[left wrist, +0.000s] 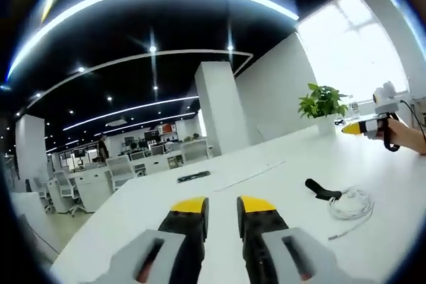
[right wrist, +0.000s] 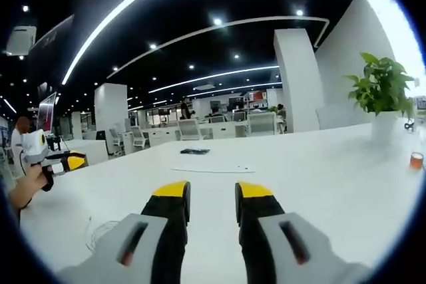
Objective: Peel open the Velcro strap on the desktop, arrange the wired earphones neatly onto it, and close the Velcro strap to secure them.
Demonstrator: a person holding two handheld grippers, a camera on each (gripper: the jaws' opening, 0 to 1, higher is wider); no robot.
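Both grippers, left gripper (left wrist: 222, 205) and right gripper (right wrist: 212, 191), held parted; white earphones (left wrist: 349, 204) coiled loosely beside black Velcro strap (left wrist: 322, 189) on desk (left wrist: 266, 177).

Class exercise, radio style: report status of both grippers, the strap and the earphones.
Left gripper open, above the desk. Right gripper open, empty. Velcro strap closed, untouched, beside the coiled earphones. Nothing in the way.

White bench (left wrist: 200, 197) carries a potted plant (right wrist: 385, 94), a small orange cup (right wrist: 417, 159) nearby, and a dark flat item (left wrist: 194, 176) farther off; office chairs (right wrist: 190, 128) beyond.
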